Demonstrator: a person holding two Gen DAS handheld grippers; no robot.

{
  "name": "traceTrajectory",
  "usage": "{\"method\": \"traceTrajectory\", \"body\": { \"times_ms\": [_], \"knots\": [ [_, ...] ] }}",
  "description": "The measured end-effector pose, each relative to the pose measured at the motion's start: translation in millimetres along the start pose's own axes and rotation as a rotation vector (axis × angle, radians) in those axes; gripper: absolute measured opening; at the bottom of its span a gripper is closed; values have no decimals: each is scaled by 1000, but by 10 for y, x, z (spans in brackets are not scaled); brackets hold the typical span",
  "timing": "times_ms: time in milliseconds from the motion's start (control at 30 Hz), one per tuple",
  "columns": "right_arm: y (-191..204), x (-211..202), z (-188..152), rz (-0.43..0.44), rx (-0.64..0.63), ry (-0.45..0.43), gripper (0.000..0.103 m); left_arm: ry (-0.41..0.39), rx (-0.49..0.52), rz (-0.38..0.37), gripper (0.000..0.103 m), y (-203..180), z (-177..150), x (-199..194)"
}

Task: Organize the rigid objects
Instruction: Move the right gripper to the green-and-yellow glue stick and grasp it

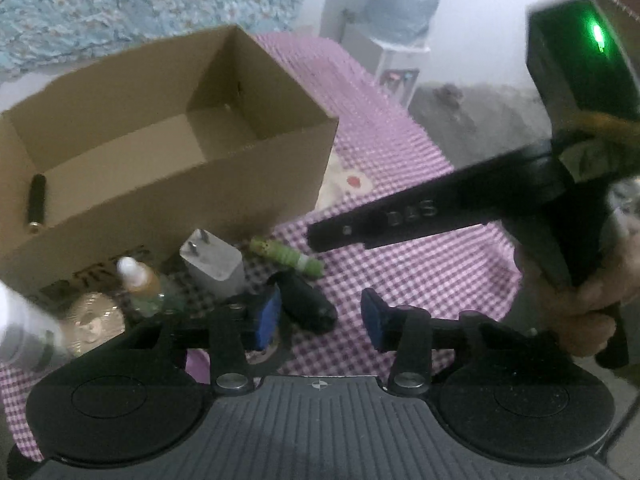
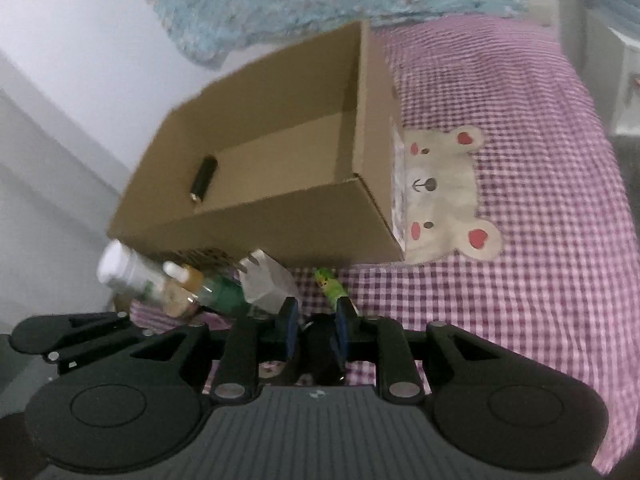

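An open cardboard box (image 1: 168, 184) (image 2: 280, 216) stands on the purple checked cloth and holds a black cylinder with a brass tip (image 1: 37, 202) (image 2: 204, 179). In front of it lie a white plug adapter (image 1: 214, 262) (image 2: 266, 284), a dropper bottle (image 1: 140, 280) (image 2: 188, 280), a green patterned stick (image 1: 286, 258) (image 2: 330, 286), a silver coin (image 1: 94, 318) and a black object (image 1: 308, 304). My left gripper (image 1: 320, 320) is open just above the black object. My right gripper (image 2: 314, 328) is closed on a black object (image 2: 318, 344); it also shows from the side in the left wrist view (image 1: 400, 220).
A white bottle (image 2: 124, 276) (image 1: 16, 328) lies at the left of the pile. The cloth (image 2: 520, 240) has a bear patch (image 2: 444, 192) right of the box. A blue floral blanket (image 2: 320, 0) lies behind, and a water dispenser (image 1: 400, 20) stands beyond the table.
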State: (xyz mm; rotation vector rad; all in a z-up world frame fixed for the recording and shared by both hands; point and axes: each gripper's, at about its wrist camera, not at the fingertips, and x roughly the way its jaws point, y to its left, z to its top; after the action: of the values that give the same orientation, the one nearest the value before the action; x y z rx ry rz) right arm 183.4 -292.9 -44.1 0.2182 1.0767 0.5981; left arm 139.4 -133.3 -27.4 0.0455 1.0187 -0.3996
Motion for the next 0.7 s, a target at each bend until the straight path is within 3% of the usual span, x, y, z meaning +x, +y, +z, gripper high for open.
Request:
{"method": "traceTrajectory", "body": {
  "times_ms": [233, 467, 700],
  "knots": [
    [63, 431, 89, -46, -116, 92, 23, 44, -32, 16, 28, 83, -47, 258],
    [84, 698, 139, -79, -163, 127, 23, 70, -35, 11, 28, 34, -104, 334],
    [-193, 671, 149, -62, -19, 132, 16, 62, -39, -4, 28, 4, -121, 302]
  ]
}}
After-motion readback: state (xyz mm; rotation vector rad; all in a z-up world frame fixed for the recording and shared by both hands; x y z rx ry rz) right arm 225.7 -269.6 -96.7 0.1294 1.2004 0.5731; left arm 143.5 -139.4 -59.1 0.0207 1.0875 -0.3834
